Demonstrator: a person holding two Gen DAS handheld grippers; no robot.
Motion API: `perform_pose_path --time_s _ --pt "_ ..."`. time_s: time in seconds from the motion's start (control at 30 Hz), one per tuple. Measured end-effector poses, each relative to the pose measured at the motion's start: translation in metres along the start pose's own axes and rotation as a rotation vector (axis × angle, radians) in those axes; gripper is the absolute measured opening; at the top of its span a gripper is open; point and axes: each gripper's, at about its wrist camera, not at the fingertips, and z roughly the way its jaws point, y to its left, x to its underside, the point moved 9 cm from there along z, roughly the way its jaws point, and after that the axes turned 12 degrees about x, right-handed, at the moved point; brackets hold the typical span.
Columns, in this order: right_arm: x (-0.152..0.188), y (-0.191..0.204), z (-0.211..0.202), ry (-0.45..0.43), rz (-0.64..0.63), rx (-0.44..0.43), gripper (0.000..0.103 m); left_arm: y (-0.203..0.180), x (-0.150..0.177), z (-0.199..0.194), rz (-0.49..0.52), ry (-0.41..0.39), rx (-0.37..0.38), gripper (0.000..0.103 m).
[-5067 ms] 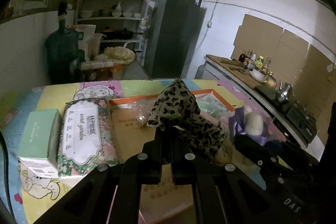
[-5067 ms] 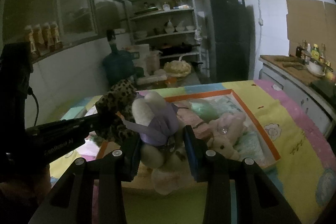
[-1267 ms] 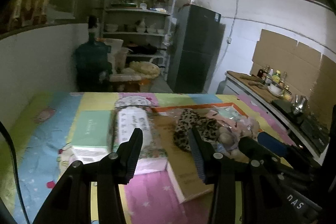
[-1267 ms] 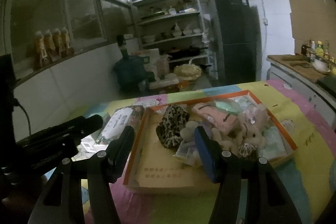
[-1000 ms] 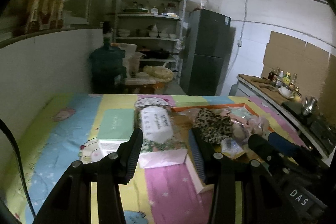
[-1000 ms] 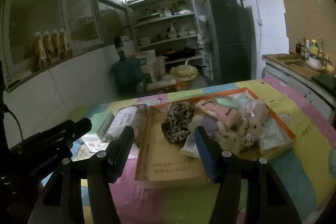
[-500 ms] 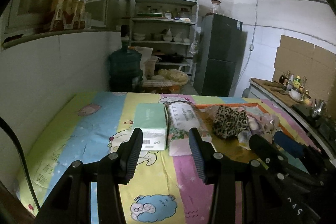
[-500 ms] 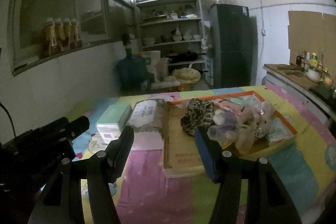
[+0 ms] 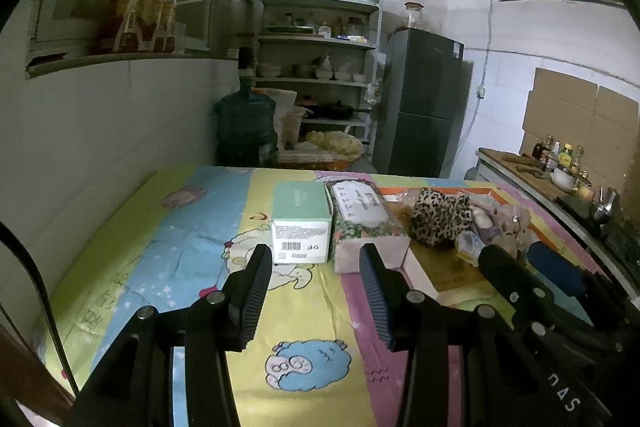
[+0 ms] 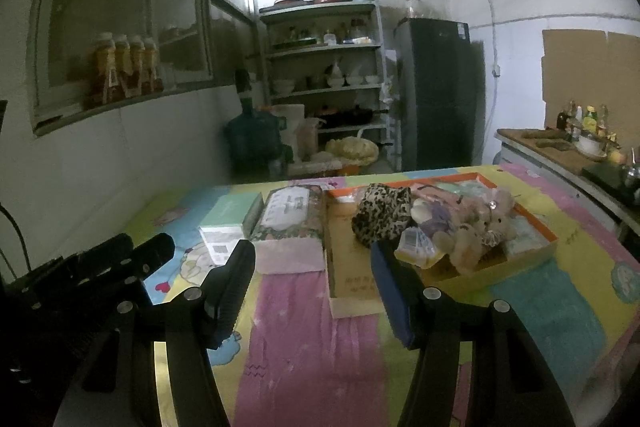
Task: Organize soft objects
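Your work surface is a table (image 10: 304, 355) covered by a cartoon-print cloth. On its right half sits a shallow cardboard tray with an orange rim (image 10: 538, 223), and this tray holds all the soft objects. They are heaped toward its far and right portions, leaving the near-left floor of the tray bare cardboard.

Contents of the tray, by size:
- A leopard-print cloth (image 10: 382, 217) (image 9: 440, 217), bunched into a loose mound at the left of the heap.
- Pale beige plush toys (image 10: 486, 225), lying against each other at the right (individual toys are hard to separate in this dim light).
- A small crinkled packet (image 10: 416, 245) at the near edge of the heap, touching the plush toys.

Left of the tray, and touching its side, lies a floral tissue pack (image 10: 292, 215). A mint-green box (image 9: 302, 223) stands just beside that pack.

Your left gripper (image 9: 316, 291) hangs over the cloth with its jaws parted and nothing between them. Your right gripper (image 10: 312, 287) is likewise parted and empty, short of the tray's near edge.
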Motion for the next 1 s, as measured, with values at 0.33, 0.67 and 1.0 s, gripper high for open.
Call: perform_pose_path --time_s 0.33,0.67,1.0 --pt "0.007 0.007 -0.018 -0.028 0.000 0.019 0.062 0.003 0.012 -0.014 0.009 -0.005 -0.033 0.045" --pt "0.007 0.011 -0.029 -0.050 -0.003 0.013 0.062 0.004 0.013 -0.023 0.012 -0.021 -0.043 0.045" --pt "0.007 0.010 -0.029 -0.050 -0.002 0.012 0.062 0.003 0.014 -0.024 0.013 -0.022 -0.040 0.045"
